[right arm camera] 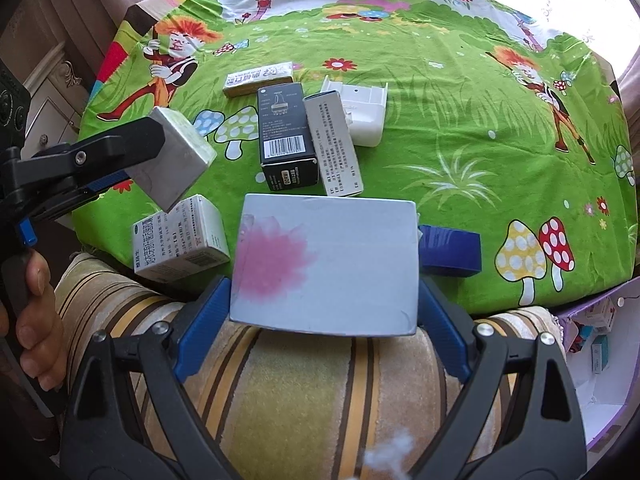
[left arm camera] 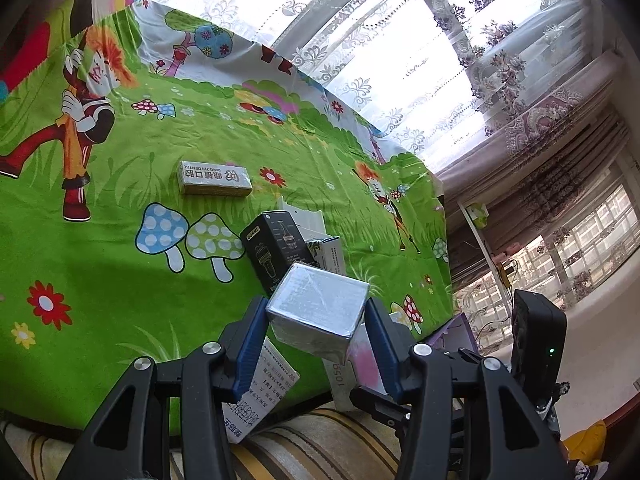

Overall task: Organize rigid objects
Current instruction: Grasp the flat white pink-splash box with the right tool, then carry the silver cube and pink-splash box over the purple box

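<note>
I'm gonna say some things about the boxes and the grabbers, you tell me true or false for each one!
1. The left gripper holds a silver box. True.
2. The right gripper grips the black box. False: it grips the pale blue box with a pink blotch.
3. The tablecloth has mushrooms on it. True.
4. The blue box sits on top of the black box. False: it lies alone on the cloth beside the pale blue box.

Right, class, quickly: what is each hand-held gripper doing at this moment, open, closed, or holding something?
Left hand-held gripper: closed on the silver box, lifted off the cloth.
Right hand-held gripper: closed on the pale blue box with the pink flower.
</note>
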A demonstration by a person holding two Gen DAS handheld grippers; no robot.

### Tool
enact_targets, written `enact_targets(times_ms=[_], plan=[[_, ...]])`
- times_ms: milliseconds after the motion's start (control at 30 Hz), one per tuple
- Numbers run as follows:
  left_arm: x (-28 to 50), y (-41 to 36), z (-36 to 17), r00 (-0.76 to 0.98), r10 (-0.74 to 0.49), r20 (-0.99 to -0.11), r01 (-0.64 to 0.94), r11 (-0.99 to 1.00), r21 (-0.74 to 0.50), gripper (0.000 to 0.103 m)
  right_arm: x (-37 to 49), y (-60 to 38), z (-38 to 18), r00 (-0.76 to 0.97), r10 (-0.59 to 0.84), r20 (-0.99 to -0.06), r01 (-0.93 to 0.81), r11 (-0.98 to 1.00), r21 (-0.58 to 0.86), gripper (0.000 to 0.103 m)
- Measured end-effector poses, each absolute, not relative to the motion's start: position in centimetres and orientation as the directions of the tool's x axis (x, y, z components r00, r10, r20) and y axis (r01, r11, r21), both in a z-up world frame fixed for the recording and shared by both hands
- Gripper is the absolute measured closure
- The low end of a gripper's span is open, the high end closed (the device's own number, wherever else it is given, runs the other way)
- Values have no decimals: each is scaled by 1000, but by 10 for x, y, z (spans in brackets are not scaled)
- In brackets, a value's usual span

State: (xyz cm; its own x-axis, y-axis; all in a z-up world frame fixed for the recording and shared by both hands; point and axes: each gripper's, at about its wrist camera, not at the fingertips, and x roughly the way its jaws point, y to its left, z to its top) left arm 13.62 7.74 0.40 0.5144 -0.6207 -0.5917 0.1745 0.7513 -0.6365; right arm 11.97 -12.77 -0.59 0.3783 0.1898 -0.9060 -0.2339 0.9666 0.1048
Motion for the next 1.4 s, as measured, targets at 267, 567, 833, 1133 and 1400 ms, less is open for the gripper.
enact_targets(times_ms=[267, 567, 833, 1133, 1400], plan=[[111, 47, 30, 533, -613, -583, 217, 766, -606, 52, 104, -157, 20, 436, 212, -875, -199, 971, 136, 10], [89, -11, 41, 475, -657, -585, 267, 741, -616, 52, 74, -217, 42, 498, 203, -843, -136, 978, 156, 10], [76, -74, 47, 397, -702, -592, 324, 710, -625, 52, 50, -302, 57, 562, 123, -818, 2, 989, 150, 10], [68, -155, 52, 302, -726, -617, 391, 685, -615, 52, 26, -402, 69, 605, -1, -797, 195, 970, 147, 10], [64, -216, 53, 234, -736, -635, 454, 660, -598, 52, 7, -462, 61, 588, -102, -803, 324, 939, 118, 10]])
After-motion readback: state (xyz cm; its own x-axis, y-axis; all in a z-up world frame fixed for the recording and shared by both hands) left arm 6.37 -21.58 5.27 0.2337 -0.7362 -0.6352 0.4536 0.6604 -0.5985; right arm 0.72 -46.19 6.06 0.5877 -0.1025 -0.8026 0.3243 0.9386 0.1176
